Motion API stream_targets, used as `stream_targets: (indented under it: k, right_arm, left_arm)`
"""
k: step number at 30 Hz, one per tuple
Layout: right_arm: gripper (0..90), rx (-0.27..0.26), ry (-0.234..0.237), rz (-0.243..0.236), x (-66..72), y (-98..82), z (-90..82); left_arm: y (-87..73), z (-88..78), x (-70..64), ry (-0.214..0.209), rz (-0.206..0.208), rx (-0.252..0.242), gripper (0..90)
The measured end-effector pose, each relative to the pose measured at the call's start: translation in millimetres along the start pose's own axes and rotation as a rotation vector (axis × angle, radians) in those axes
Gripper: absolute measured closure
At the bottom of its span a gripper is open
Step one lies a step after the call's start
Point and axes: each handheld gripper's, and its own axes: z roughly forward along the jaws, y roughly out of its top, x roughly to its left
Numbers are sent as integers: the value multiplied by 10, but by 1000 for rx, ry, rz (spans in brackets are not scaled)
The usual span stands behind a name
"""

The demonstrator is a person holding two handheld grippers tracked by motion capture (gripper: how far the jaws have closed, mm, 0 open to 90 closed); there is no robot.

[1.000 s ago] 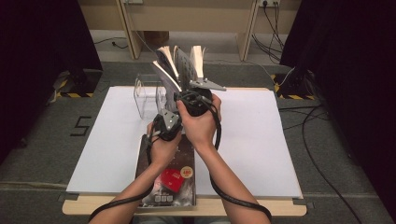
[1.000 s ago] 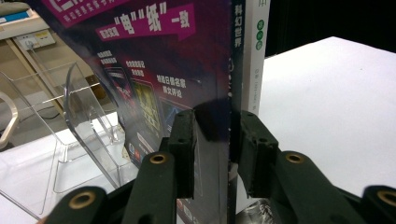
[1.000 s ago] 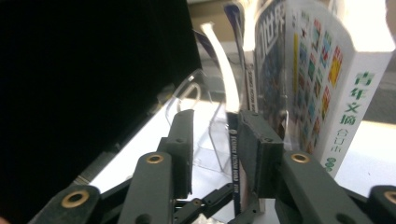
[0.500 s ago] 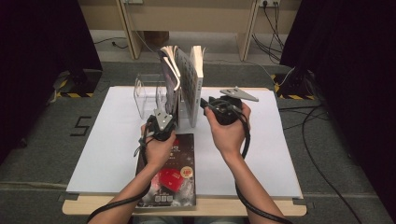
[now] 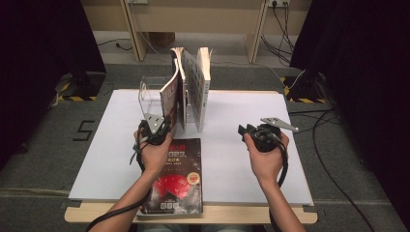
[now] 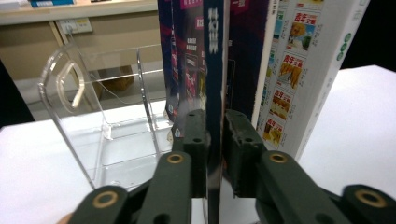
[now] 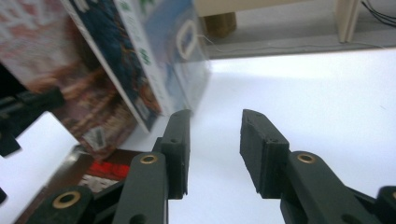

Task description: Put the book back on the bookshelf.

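- While the left gripper [image 6: 215, 140] jaws pinch the dark magazine [image 6: 212, 70] by its lower edge, it stands upright just right of the clear rack [image 5: 147, 94], among other upright books.
- Thin, glossy, floppy by my judgement: grip low near the spine.
- Right gripper [image 7: 215, 140], jaws wide with nothing between them and just opened further, hangs well right of the rack over the bench [image 5: 241, 159].

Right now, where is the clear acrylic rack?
In the high view the clear acrylic rack stands at the table's far left, directly left of the upright books, beyond the left gripper.
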Motion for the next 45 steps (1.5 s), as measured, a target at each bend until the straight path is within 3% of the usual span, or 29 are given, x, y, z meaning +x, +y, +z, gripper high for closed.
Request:
stream_targets:
  k: [4,8,10,15,23,33,39,43,45]
  right_arm:
    - [638,19,-23,31,-169,-136,-46]
    - [632,44,-38,62,-308,-258,-72]
    - [632,59,-44,71,-367,-322,-77]
    - [632,73,-51,93,-455,-457,-88]
    - [633,87,-54,97,-516,-618,-65]
    - [635,83,-56,93,-559,-645,-44]
    - [636,95,-54,89,-536,-678,-13]
    - [636,108,-48,77,-514,-711,28]
    - [636,111,-46,73,-501,-716,36]
  left_arm:
    - [18,92,6,-26,-27,-1,727]
    - [75,168,15,-38,-41,-19,759]
    - [96,192,15,-46,-37,-18,824]
    - [135,230,47,-60,-52,-26,837]
    - [407,367,240,4,-41,-53,839]
    - [744,684,410,82,-36,-128,838]
    - [727,788,381,88,-26,-153,837]
    - [574,805,359,80,-39,-127,836]
    - [484,800,360,74,-39,-149,835]
